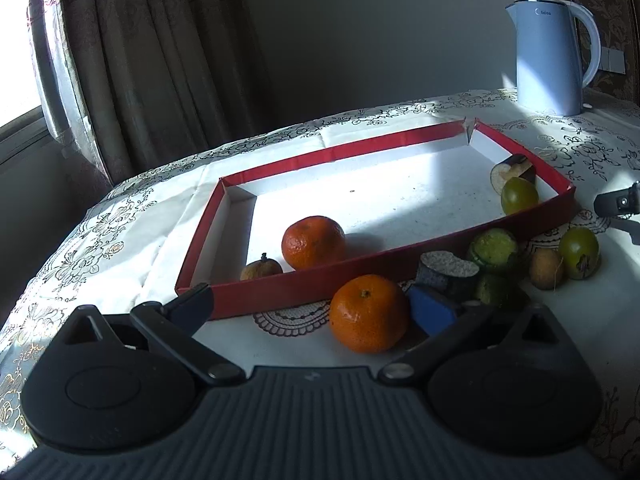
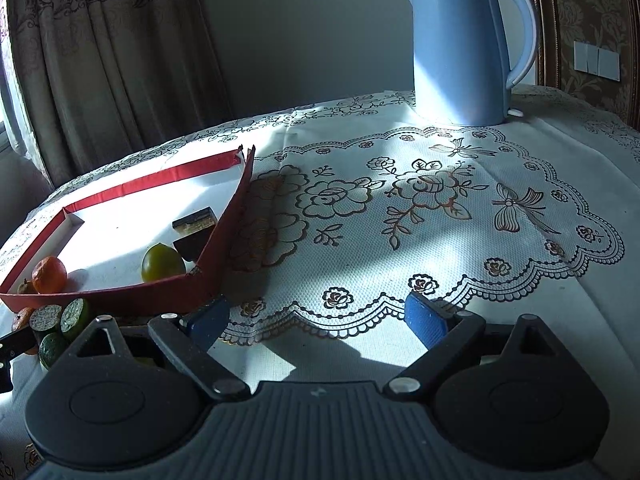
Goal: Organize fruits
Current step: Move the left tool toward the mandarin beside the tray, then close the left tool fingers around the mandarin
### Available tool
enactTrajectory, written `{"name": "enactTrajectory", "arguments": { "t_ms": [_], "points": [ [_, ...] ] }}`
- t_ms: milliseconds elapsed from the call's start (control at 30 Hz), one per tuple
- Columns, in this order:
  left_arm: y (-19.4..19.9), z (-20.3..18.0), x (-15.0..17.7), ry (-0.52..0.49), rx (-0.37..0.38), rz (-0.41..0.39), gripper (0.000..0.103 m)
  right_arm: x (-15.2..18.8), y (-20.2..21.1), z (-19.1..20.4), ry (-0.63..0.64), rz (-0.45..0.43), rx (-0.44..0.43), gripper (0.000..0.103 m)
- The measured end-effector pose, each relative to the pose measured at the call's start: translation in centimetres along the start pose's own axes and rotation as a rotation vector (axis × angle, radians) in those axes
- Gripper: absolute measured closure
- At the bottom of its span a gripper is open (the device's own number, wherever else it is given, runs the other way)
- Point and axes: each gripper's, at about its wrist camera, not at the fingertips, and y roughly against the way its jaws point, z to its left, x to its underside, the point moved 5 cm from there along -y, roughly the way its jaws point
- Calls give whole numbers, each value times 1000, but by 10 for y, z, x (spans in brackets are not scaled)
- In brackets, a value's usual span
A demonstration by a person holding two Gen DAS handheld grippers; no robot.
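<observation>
Tablecloth [image 2: 400, 208] and curtain [image 2: 100, 60] surround us; kettle [image 2: 460, 52] stands beyond our wide right gripper [image 2: 316, 320]. Our wide left gripper [image 1: 316, 304] flanks an orange [image 1: 368, 313] before the red tray [image 1: 280, 292].

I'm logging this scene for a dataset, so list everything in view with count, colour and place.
tray: one, red walls, white floor, on the tablecloth
oranges: two, orange; one in the tray, one outside by the near wall
green round fruits: two; one in the tray, one outside
brown small fruits: two; one in the tray, one outside
cut cylinder pieces: one dark in the tray; three outside, dark and green
kettle: one, blue, far side
tablecloth: one, white, floral
curtain: brown, behind
left tool: open, by the outside orange
right tool: open, empty
</observation>
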Motion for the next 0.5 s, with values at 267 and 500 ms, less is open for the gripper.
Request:
{"name": "enactTrajectory", "arguments": {
  "t_ms": [267,500],
  "points": [
    [-3,-1,1,31,65,15,13,0,0,0,0,0,0,7],
    [3,-7,1,57,134,8,46,0,-1,1,-2,0,-3,6]
  ]
}}
